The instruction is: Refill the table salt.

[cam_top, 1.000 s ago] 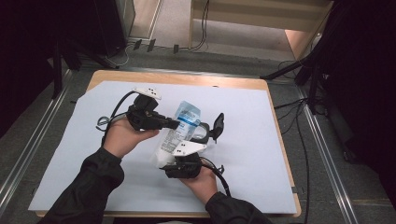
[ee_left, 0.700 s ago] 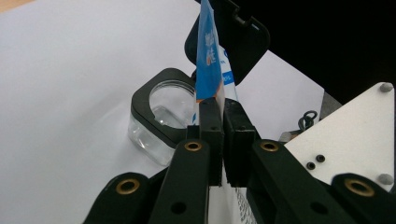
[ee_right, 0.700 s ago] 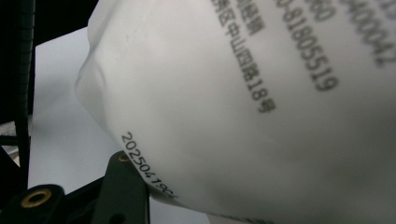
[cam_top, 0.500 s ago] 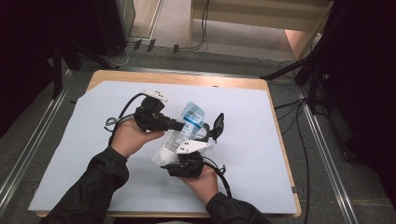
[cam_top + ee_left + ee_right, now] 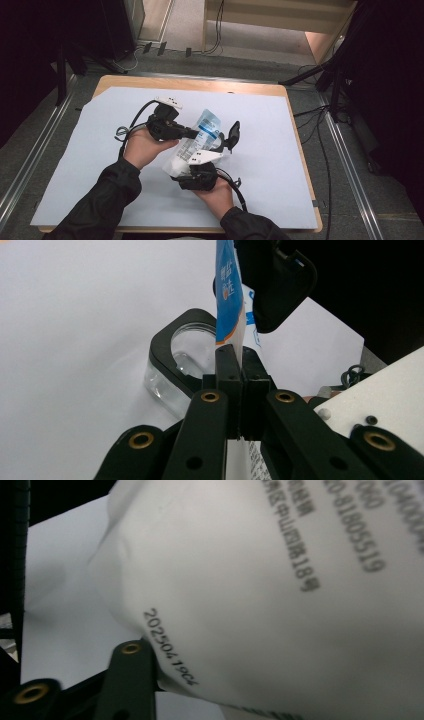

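Observation:
A white pouch with a blue label [image 5: 204, 131] hangs tilted over the middle of the table. My left gripper [image 5: 194, 134] comes in from the left and is shut on the pouch's thin edge [image 5: 231, 300], its jaws [image 5: 239, 357] pressed together. My right gripper [image 5: 222, 142] comes up from below, the pouch's bulging body [image 5: 260, 605] lying between its jaws. Its one visible finger [image 5: 15, 555] stands apart from the pouch, so it is open. A black finger [image 5: 280, 285] of that gripper shows behind the pouch.
A pale blue sheet [image 5: 280, 150] covers the wooden table [image 5: 200, 85]. Under the pouch a clear container with a black rim [image 5: 162, 342] sits on the sheet. Cables [image 5: 135, 117] trail from both grippers. Metal rails and dark stands line the table's sides.
My left hand has shifted its gripper slightly to the right, and the pouch's top has moved a little with it. The right hand has stayed put.

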